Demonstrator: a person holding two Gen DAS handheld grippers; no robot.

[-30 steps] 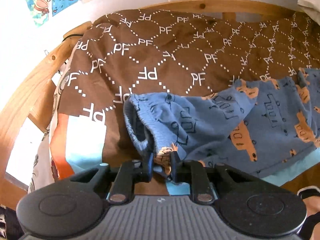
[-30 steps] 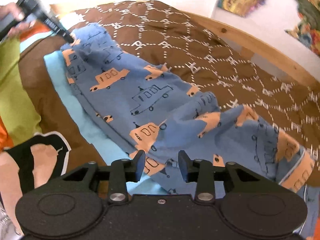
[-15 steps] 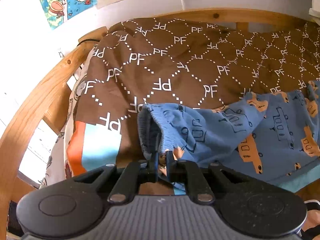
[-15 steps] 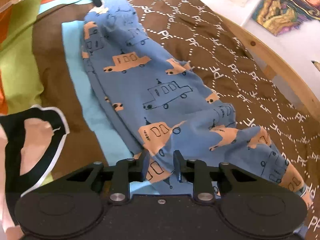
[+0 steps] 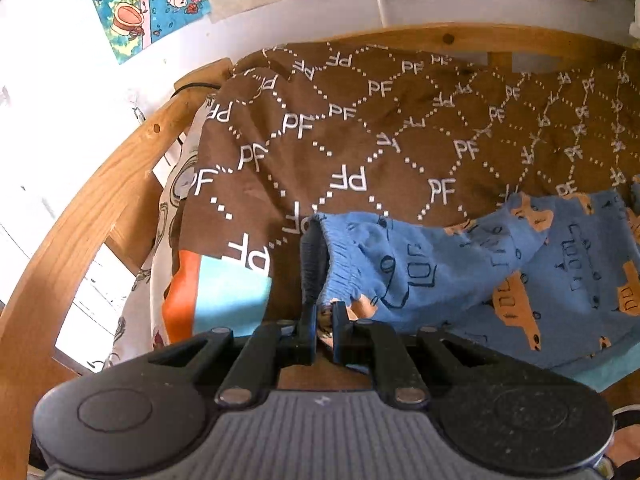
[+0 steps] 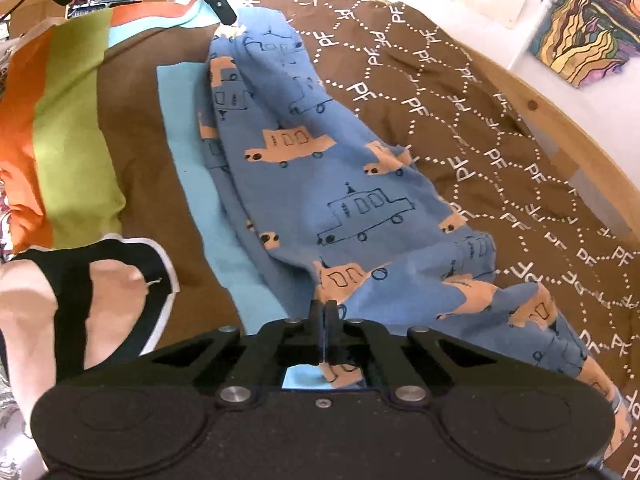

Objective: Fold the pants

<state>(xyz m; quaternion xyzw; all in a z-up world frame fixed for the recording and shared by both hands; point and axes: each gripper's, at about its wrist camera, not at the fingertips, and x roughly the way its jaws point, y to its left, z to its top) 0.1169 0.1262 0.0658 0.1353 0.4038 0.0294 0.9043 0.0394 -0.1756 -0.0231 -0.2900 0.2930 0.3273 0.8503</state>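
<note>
Blue pants (image 5: 440,272) with orange car prints lie stretched over a brown bedspread (image 5: 360,128). In the left wrist view my left gripper (image 5: 324,312) is shut on the near corner of the gathered waistband, cloth pinched between its fingers. The right wrist view shows the pants (image 6: 320,184) running away from me, with the left gripper (image 6: 228,20) holding their far end at the top left. My right gripper (image 6: 325,308) is shut on the near edge of the pants, its fingers pressed together on a fold of blue cloth.
A wooden bed frame (image 5: 80,232) curves round the left and back; it also runs along the right (image 6: 560,120). A light blue strip (image 6: 188,140) lies beside the pants, with green and orange stripes (image 6: 72,120) further left. A person's leg in black shorts (image 6: 112,280) is close by.
My right gripper's jaws have closed from apart onto the pants' near edge. The left gripper's jaws have tightened on the waistband corner. The pants now lie straighter between the two.
</note>
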